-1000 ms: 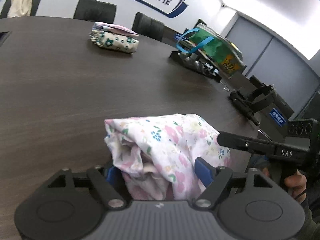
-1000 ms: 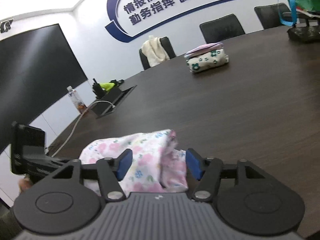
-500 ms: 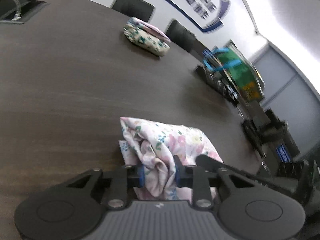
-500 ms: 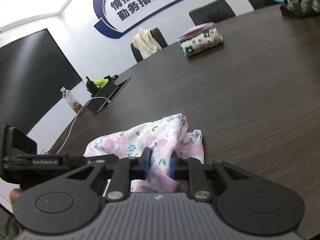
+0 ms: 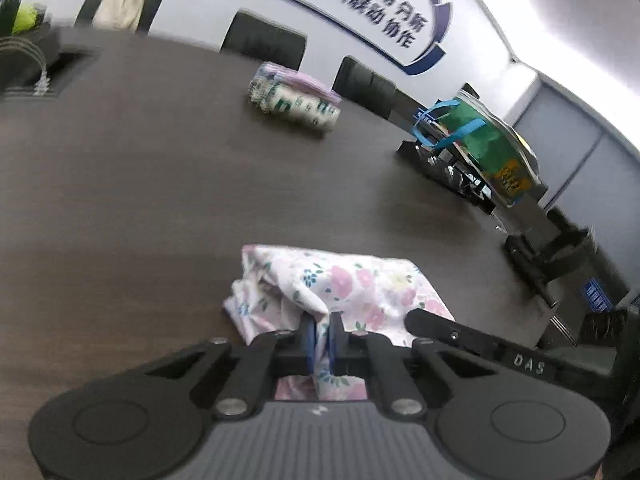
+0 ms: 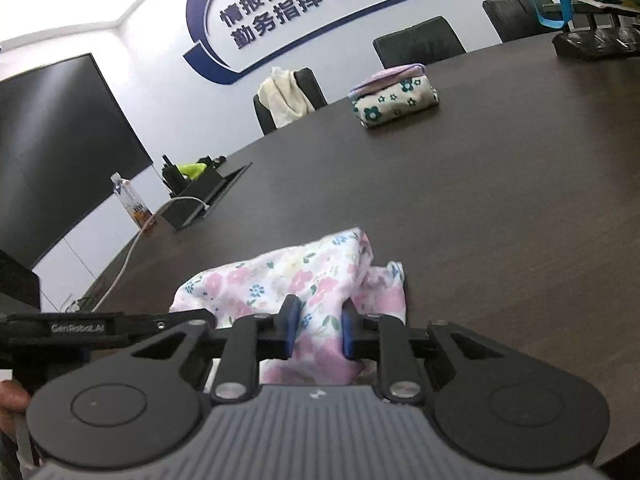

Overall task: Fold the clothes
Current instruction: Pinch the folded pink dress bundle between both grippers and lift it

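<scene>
Garment (image 5: 344, 288) lies bunched on the table (image 5: 160, 200) just ahead of both grippers. Left gripper (image 5: 320, 340) pinches a fold; right gripper (image 6: 316, 326) sits part-open around cloth. Lift both evenly, keeping edges aligned.

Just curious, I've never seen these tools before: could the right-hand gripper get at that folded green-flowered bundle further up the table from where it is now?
Probably yes: bare table lies between the right gripper and the folded bundle. But its fingers straddle the pink floral garment.

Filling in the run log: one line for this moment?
left gripper: shut on floral garment | right gripper: open, straddling garment | table
</scene>
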